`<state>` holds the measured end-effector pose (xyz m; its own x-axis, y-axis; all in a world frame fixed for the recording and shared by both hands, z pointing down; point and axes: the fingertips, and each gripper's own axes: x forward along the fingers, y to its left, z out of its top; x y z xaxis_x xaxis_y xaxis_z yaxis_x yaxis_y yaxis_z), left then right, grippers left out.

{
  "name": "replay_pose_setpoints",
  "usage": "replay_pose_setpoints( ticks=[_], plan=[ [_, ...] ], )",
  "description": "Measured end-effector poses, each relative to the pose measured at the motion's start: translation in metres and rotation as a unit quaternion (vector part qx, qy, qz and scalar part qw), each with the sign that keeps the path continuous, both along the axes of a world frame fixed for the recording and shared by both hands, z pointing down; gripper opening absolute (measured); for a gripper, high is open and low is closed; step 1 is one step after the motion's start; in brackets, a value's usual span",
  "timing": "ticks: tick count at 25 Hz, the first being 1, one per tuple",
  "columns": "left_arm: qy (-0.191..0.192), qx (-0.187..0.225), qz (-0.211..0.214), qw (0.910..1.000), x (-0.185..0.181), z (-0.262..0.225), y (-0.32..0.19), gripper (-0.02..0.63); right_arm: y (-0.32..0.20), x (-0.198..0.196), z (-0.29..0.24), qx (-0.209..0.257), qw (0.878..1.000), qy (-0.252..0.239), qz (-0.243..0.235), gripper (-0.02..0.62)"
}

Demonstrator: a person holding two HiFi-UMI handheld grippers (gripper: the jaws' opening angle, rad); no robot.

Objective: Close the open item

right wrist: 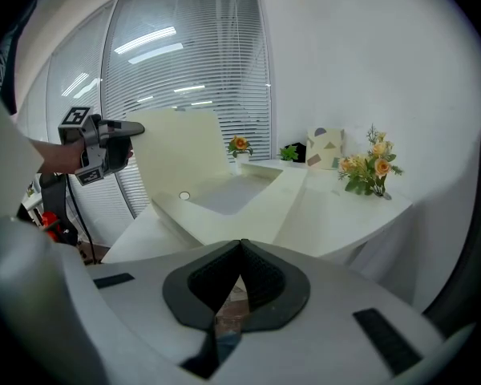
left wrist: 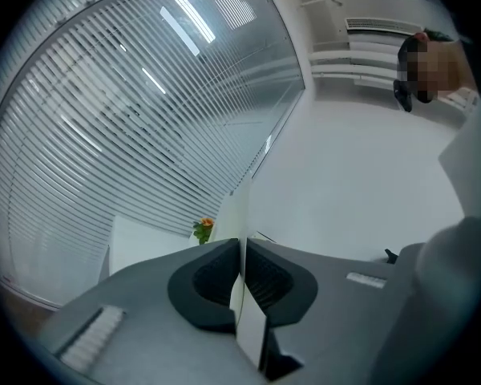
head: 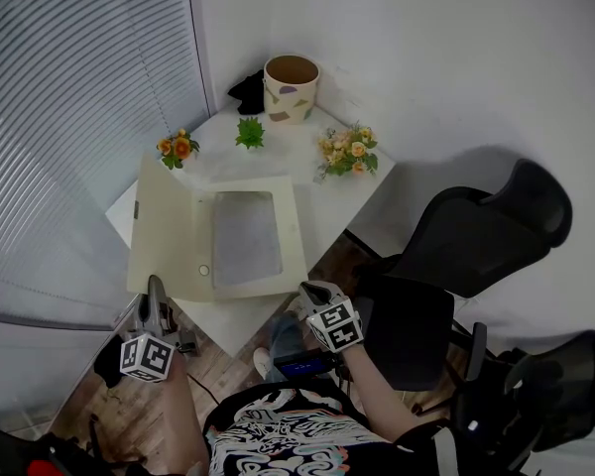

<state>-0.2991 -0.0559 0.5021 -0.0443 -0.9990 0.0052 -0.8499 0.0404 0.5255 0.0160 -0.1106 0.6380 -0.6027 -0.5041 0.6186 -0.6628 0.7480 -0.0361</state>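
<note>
A cream folder point(head: 278, 256) lies open on the white table point(head: 342, 211), with a grey sheet point(head: 245, 234) inside. Its cover point(head: 164, 221) stands raised at the left. In the right gripper view the cover point(right wrist: 180, 147) leans up over the folder point(right wrist: 224, 191). My left gripper point(head: 156, 286) is shut on the cover's near edge; in its own view the cover point(left wrist: 242, 311) runs edge-on between the closed jaws of the left gripper point(left wrist: 242, 251). My right gripper point(head: 310, 291) hangs near the table's front corner, shut with nothing in it; its own view shows the right gripper point(right wrist: 240, 247) short of the folder.
A speckled pot point(head: 291, 87), a small green plant point(head: 250, 132), orange flowers point(head: 178, 148) and a yellow bouquet point(head: 348, 151) stand at the table's far side. Black chairs point(head: 476, 236) crowd the right. Window blinds point(head: 69, 117) run along the left.
</note>
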Motion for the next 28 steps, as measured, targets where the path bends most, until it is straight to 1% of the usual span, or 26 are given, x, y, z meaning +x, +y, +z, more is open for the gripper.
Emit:
replay_pose_setpoints(
  ticks=[9, 18, 28],
  plan=[
    [-0.004, 0.022, 0.044, 0.9988, 0.027, -0.010, -0.009, 0.013, 0.001, -0.001, 0.001, -0.002, 1.000, 0.001, -0.006, 0.003],
    [0.001, 0.032, 0.072, 0.9969, 0.045, -0.019, -0.015, 0.021, 0.001, -0.001, 0.000, -0.002, 1.000, 0.000, -0.007, 0.003],
    [0.004, 0.042, 0.112, 0.9928, 0.072, -0.024, -0.023, 0.032, 0.002, -0.002, 0.000, -0.002, 1.000, 0.000, -0.010, 0.003]
  ],
)
